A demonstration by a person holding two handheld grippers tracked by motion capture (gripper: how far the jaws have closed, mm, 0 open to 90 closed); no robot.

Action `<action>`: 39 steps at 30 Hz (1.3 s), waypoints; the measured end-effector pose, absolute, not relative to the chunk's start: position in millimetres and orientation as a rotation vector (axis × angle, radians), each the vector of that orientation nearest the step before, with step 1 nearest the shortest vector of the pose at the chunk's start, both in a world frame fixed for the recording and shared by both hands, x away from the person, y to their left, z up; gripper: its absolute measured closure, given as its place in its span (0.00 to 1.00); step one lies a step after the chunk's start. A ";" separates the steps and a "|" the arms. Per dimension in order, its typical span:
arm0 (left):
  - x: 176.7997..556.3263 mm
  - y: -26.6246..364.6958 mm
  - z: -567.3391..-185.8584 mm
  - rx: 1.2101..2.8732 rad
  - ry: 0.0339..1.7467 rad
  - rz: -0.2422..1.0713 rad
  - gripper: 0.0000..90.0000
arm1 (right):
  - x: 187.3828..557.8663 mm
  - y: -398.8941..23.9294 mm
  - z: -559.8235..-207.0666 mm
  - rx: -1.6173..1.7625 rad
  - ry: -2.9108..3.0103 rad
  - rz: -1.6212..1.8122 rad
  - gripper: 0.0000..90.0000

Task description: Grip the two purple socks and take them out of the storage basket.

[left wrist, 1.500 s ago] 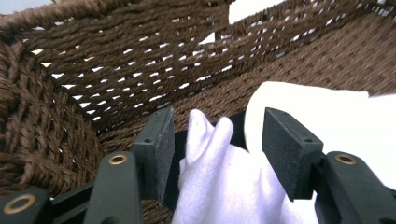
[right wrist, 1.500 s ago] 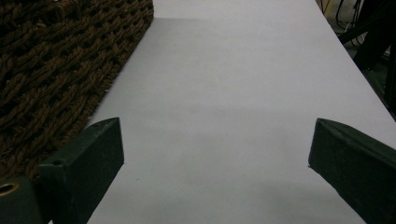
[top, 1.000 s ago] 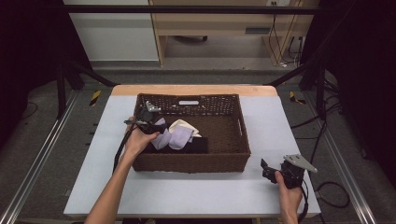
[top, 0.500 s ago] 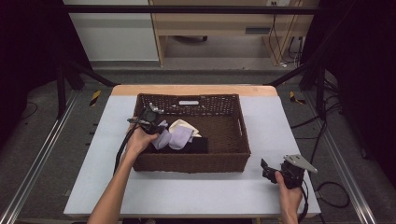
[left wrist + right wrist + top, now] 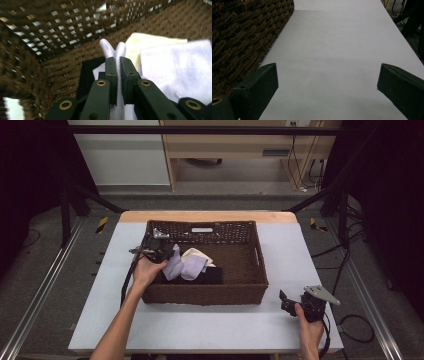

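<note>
Basket (image 5: 235,265) of brown wicker sits mid-surface (image 5: 200,330) in the high view; the left gripper (image 5: 165,252) at its nine o'clock side lifts a lilac cloth (image 5: 184,266). Left gripper view: jaws clamp a cloth fold (image 5: 118,53). Right gripper view: jaws spread wide over bare surface (image 5: 332,62), basket wall (image 5: 242,32) at ten o'clock.

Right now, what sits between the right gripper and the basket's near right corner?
Nothing: the high view shows bare table between the right gripper and the basket; the right gripper view agrees.
</note>
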State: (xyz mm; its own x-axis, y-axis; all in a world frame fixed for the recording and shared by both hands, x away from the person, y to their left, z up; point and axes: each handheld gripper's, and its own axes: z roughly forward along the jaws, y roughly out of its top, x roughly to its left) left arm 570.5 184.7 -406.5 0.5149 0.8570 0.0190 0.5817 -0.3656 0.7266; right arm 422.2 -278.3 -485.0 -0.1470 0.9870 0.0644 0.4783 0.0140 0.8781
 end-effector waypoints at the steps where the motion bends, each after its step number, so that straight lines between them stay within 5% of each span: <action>1: 569.6 185.0 -404.4 2.075 1.157 0.539 0.94 | 422.3 -278.3 -485.0 1.512 1.686 1.070 0.04; 20: 531.6 205.6 -333.5 1.725 0.982 0.626 0.95 | 422.2 -278.9 -485.0 1.515 1.682 1.076 0.04; 39: 464.0 196.7 -293.1 1.670 0.777 0.568 0.95 | 421.4 -278.6 -484.8 1.514 1.673 1.077 0.04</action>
